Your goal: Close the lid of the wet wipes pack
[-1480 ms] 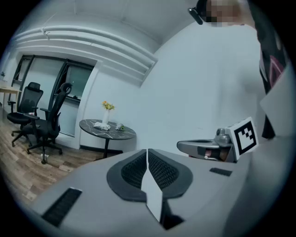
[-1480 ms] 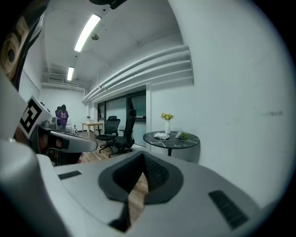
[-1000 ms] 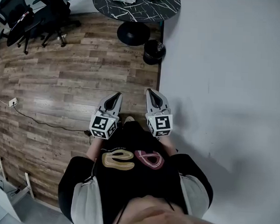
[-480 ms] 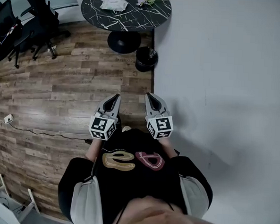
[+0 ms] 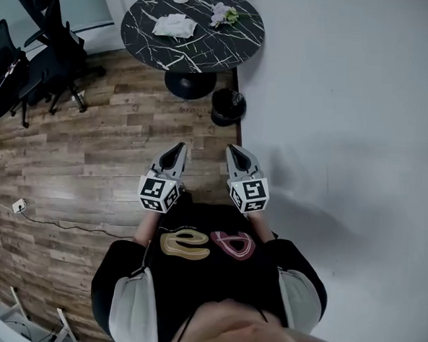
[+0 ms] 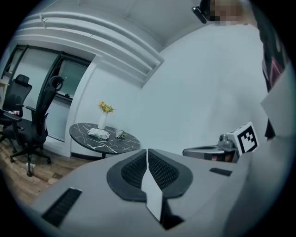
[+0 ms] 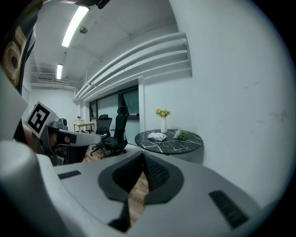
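Note:
The wet wipes pack [image 5: 174, 25] is a white crumpled packet lying on a round black marble table [image 5: 200, 46] far ahead of me. In the left gripper view the pack [image 6: 98, 134] is small and distant, and in the right gripper view the pack [image 7: 157, 136] lies left of centre on the table; its lid is too small to make out. My left gripper [image 5: 178, 149] and right gripper [image 5: 232, 150] are held side by side in front of the person's chest, over the wooden floor. Both are shut with nothing between the jaws, and both point towards the table.
A white vase [image 7: 163, 124] with yellow flowers and a small bunch of flowers [image 5: 223, 15] share the table. A black bin [image 5: 227, 106] stands by the table's foot. Black office chairs [image 5: 33, 61] stand at the left, a white wall [image 5: 348, 102] runs along the right, and a cable [image 5: 66, 220] lies on the floor.
The table and bin have slid down the head view, nearer to me, as the person walks towards them. Both grippers keep their pose and stay shut.

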`<state>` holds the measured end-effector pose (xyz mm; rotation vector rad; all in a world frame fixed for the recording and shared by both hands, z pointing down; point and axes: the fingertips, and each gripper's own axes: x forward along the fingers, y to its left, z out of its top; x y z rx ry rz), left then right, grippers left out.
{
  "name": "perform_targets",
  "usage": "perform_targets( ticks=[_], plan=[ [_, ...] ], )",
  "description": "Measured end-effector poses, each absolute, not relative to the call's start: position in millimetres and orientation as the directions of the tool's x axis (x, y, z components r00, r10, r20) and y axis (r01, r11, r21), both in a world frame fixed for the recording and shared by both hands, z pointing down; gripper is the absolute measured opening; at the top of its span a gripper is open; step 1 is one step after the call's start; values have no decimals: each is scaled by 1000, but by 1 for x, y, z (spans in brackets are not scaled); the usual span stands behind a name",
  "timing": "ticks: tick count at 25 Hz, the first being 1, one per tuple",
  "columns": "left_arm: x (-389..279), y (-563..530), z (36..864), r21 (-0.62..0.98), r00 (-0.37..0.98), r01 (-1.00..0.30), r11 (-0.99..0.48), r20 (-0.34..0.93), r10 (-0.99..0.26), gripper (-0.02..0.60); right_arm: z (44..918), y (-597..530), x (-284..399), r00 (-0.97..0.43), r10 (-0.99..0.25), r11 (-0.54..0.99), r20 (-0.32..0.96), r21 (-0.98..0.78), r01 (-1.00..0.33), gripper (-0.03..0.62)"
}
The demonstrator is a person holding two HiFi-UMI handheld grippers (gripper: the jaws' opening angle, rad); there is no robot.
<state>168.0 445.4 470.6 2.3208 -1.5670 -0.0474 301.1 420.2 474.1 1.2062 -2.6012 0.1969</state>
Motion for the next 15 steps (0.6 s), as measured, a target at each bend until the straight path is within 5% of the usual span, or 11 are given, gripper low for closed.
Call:
perform_targets(
  ticks=[15],
  plan=[
    [73,378,475,311,411,-886,-345,177,-894,25,489,367,203,-628,-709,661,321,-5,-750,12]
  ],
)
